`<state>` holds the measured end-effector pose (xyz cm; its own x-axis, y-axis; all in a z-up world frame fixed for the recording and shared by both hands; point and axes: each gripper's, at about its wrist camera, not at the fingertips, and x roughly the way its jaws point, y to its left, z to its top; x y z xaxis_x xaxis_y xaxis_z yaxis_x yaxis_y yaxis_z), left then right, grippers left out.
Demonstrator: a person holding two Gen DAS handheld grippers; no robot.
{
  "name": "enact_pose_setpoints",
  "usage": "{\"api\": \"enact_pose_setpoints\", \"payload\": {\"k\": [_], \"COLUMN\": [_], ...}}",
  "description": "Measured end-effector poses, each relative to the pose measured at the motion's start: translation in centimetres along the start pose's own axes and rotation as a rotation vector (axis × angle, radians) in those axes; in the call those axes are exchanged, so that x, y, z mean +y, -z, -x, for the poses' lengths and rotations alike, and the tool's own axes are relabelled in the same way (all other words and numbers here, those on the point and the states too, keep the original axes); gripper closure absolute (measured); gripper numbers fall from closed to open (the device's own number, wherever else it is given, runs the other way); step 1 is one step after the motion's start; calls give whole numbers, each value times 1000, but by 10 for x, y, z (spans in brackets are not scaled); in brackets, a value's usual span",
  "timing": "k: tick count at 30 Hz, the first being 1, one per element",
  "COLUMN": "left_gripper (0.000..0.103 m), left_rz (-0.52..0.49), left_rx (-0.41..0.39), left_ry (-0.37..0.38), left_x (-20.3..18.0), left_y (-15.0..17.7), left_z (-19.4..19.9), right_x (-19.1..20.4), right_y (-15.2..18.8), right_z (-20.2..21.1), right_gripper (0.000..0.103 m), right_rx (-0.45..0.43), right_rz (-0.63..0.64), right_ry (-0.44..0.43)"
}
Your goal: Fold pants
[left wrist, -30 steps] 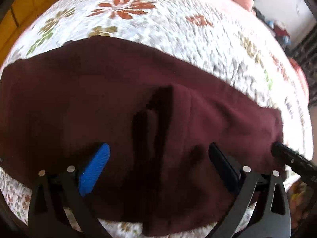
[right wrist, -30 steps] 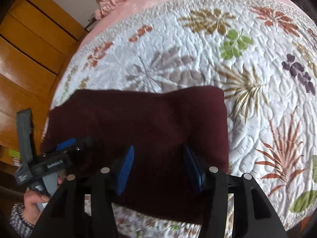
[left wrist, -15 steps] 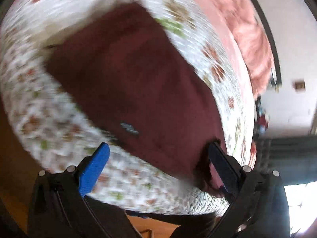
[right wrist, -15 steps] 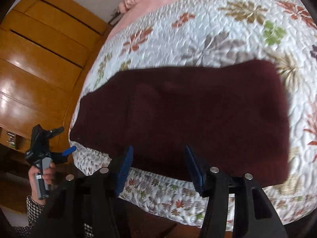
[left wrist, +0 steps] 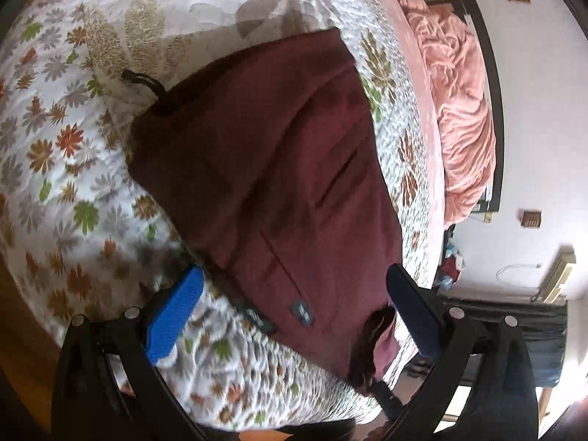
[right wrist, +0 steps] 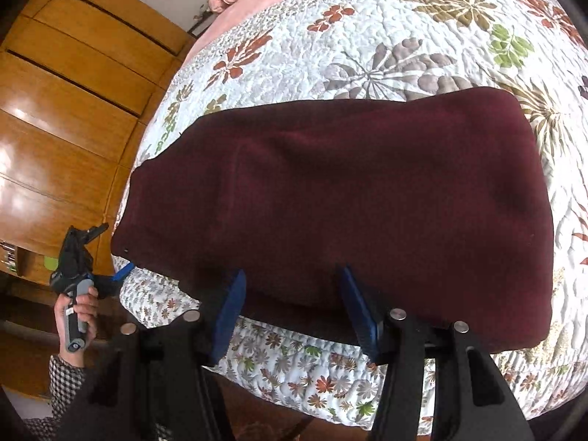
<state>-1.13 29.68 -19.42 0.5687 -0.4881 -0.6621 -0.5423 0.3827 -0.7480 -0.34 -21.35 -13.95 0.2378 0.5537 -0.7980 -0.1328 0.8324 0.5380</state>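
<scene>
The maroon pants [right wrist: 349, 202] lie folded into a long band across the floral quilt [right wrist: 422, 36]. My right gripper [right wrist: 294, 305] hovers open over their near long edge, nothing between its blue pads. My left gripper [left wrist: 294, 294] stands wide open at the end of the pants [left wrist: 279, 183] that bears two small labels, at the bed's side, holding nothing. A black drawstring [left wrist: 141, 79] sticks out at the far corner. In the right wrist view the left gripper [right wrist: 108, 251] sits off the bed's left end, held by a hand [right wrist: 79, 308] in a checked sleeve.
A wooden wardrobe [right wrist: 55, 110] stands close to the left of the bed. A pink blanket [left wrist: 463, 110] is bunched at the head of the bed. The quilt [left wrist: 73, 147] drops over the bed's edge beside the left gripper. A dark curtain [left wrist: 533, 330] hangs by a bright window.
My left gripper swung from above the pants out to their end beside the bed and rolled over. My right gripper drew back a little, so more of the pants shows. Both stayed open.
</scene>
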Motion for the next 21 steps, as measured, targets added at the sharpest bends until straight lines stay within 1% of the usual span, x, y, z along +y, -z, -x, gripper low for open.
{"api": "enact_pose_setpoints", "payload": {"k": [4,6,8,10,11,12,15,16,17,20,21], "left_gripper": [5,6,17,24,26,26,26,27,31,32,36], "left_rz": [29,19,26,16,6,2,32,39,36,25,17], "left_rx": [-7,-32,-56,-76,-88,-95,-88,-84,-88,-123,-132], "left_ry": [11,37,66,132,167,185,159,144,134,94,73], "left_x": [6,6,5,2,2,2,13,17,18,12,7], "left_y": [-6,-5,-2,0,1,1,-1,-3,-5,-12,-14], "left_z": [-5,-2,3,7,9,10,2,-5,-7,-13,-14], "right_x": [2,3,3,4,4,5,8,10,11,14,14], "right_y": [0,1,1,1,1,1,1,2,2,3,3], "right_z": [-1,-2,-3,-4,-4,-5,-8,-9,-9,-10,-10], "right_gripper": [45,44,43,42,40,39,37,36,35,34,34], "right_rx": [2,3,5,5,5,5,4,4,3,2,2], "right_rz": [11,20,28,32,33,34,49,58,67,90,92], "right_ry": [11,18,25,25,25,26,37,45,49,59,58]}}
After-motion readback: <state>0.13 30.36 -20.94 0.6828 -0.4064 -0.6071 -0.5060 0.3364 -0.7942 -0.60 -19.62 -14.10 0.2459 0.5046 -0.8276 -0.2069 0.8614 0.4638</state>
